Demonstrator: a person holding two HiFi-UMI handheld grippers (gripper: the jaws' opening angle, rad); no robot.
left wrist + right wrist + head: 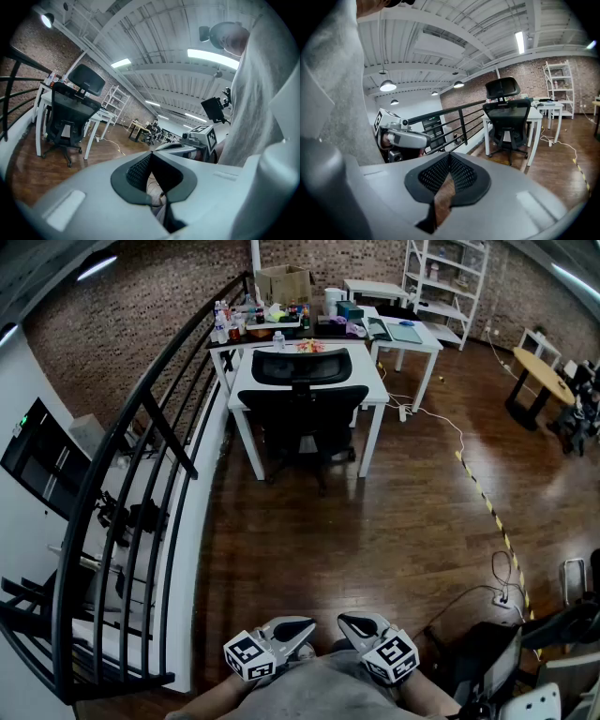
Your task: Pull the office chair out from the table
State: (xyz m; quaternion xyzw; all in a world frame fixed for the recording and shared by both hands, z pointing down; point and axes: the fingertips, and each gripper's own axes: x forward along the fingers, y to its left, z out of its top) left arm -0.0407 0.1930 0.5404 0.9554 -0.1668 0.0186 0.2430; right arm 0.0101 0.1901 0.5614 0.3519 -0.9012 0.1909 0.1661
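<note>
The black office chair (300, 409) stands pushed in under the white table (246, 382) at the far side of the room, its mesh back toward me. Both grippers are held close to my body, far from the chair. My left gripper (302, 626) is shut with nothing in it, and so is my right gripper (347, 621). In the left gripper view the chair (69, 112) is at the left, beyond the shut jaw tips (150, 157). The right gripper view has the chair (507, 112) to the right of its shut jaw tips (450, 157).
A black stair railing (141, 474) runs along the left. Bottles and boxes crowd the table's back (272, 315). A second white table (408, 334), shelving (445, 277) and a round table (539, 376) stand farther back. Cables and striped tape (483, 493) cross the wooden floor.
</note>
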